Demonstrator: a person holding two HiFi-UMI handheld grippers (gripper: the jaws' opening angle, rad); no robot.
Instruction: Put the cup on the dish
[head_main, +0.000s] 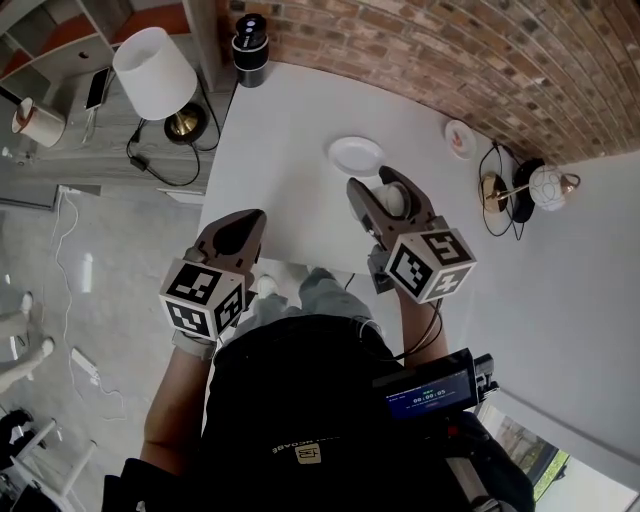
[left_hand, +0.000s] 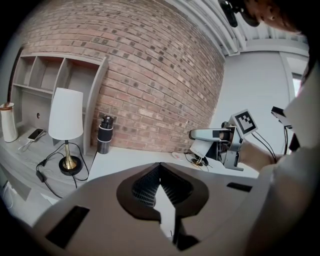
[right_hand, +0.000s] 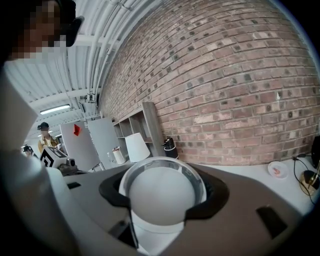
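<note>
The white cup (head_main: 392, 200) sits between the jaws of my right gripper (head_main: 386, 192), which is shut on it just above the white table (head_main: 290, 130). In the right gripper view the cup (right_hand: 162, 195) fills the space between the jaws, open end towards the camera. A white dish (head_main: 356, 155) lies on the table a little beyond the cup. My left gripper (head_main: 248, 218) hovers at the table's near-left edge, shut and empty; its fingertips (left_hand: 152, 175) meet. From the left gripper view, the right gripper (left_hand: 200, 135) holds the cup (left_hand: 201, 148) off to the right.
A white-shaded lamp (head_main: 155, 72) stands on a low shelf at left. A black cylinder (head_main: 250, 45) sits at the table's far corner. A small red-patterned saucer (head_main: 460, 138) and a globe lamp (head_main: 548, 185) are far right, by the brick wall.
</note>
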